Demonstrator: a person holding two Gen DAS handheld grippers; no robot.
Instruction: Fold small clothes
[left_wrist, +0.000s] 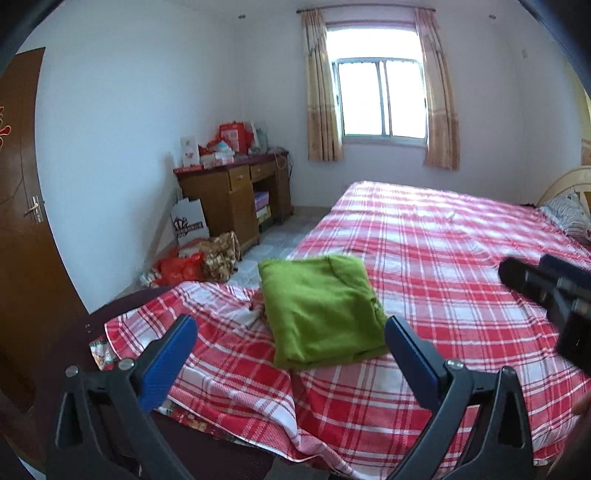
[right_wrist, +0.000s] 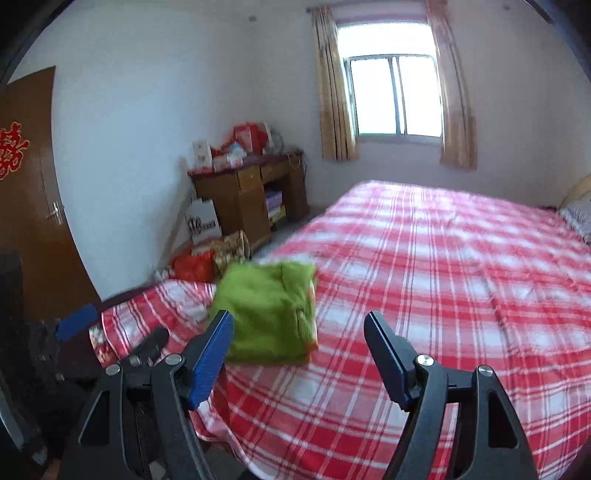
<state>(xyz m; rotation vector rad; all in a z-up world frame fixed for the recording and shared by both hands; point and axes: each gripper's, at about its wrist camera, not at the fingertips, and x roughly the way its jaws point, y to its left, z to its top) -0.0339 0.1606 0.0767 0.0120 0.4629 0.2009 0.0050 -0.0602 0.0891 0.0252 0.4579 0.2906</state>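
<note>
A green garment (left_wrist: 317, 310) lies folded in a neat rectangle on the red and white checked bed (left_wrist: 443, 258), near its foot corner. My left gripper (left_wrist: 291, 325) hovers above and in front of it, jaws wide open and empty. In the right wrist view the same green garment (right_wrist: 269, 314) lies just beyond my right gripper (right_wrist: 298, 317), which is open with nothing between its blue pads. The right gripper (left_wrist: 546, 288) also shows as a blurred black shape at the right edge of the left wrist view. A blue pad of the left gripper (right_wrist: 75, 325) appears at the far left.
A wooden desk (left_wrist: 236, 192) piled with boxes stands against the far wall under the left of the window (left_wrist: 380, 99). Bags (left_wrist: 199, 262) lie on the floor beside the bed. A brown door (left_wrist: 22, 221) is at the left, a pillow (left_wrist: 569, 214) at the bed's head.
</note>
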